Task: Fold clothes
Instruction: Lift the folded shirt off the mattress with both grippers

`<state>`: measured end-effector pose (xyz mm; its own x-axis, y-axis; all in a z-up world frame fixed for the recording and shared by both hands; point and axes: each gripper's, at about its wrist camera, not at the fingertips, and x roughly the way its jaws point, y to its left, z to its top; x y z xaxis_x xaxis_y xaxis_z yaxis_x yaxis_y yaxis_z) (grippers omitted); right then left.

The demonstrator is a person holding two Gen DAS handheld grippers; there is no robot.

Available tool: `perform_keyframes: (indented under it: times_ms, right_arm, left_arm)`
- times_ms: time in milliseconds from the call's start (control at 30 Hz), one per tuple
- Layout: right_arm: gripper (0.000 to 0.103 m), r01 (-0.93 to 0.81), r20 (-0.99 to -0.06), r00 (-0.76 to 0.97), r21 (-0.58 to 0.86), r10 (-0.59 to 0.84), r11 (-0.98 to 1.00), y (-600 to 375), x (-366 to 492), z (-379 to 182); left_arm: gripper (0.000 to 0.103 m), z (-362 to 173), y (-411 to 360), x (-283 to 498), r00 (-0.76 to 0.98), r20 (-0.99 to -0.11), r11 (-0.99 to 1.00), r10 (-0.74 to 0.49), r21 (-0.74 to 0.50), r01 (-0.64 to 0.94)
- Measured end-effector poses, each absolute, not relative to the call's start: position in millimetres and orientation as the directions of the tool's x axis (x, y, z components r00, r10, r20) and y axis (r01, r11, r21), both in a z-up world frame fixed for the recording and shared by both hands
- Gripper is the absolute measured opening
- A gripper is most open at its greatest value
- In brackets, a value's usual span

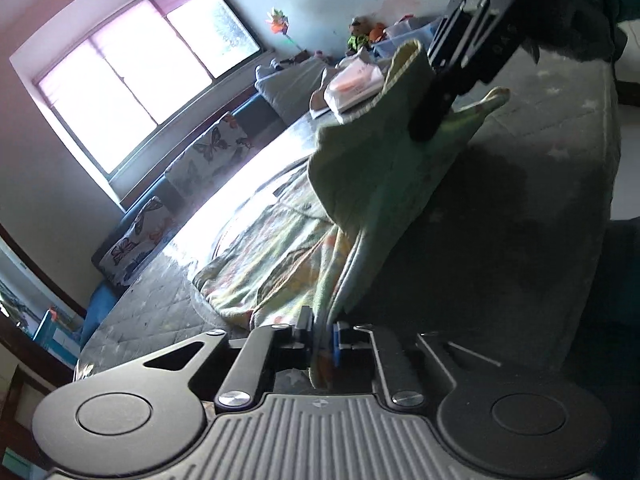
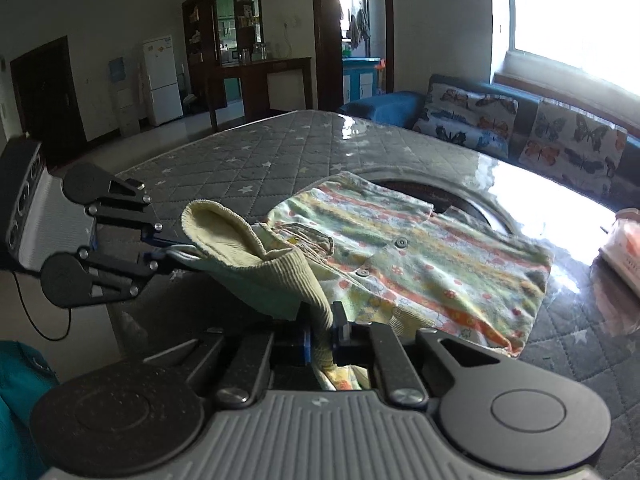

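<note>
My left claw [image 2: 160,248] and right claw [image 2: 320,344] each pinch the ribbed cuff of the small striped patterned cotton garment [image 2: 420,264], lifting a sleeve off the grey quilted star-print tabletop [image 2: 248,152], ready to fold inward

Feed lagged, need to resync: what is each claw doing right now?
Left claw: closed on the patterned garment's edge.
Right claw: closed on the garment's ribbed cuff.
</note>
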<state>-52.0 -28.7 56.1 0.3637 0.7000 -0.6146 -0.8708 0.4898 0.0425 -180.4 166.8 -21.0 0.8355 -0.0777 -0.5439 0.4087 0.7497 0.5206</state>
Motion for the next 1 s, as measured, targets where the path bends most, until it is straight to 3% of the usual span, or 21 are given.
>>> perform_keyframes:
  times_ms: [467,1000]
  right_arm:
    - [0.007,-0.923,-0.615,0.26,0.068,0.744,0.379,-74,-127,116]
    - [0.006,-0.922,-0.63,0.315,-0.025,0.71,0.387,-28,-44,134]
  left_arm:
    - [0.008,60,177,-257,0.749,-0.571,0.743,-0.337,0.327,0.584]
    - [0.007,62,204,-167,0.775,-0.554,0.838,-0.304,0.231,0.494]
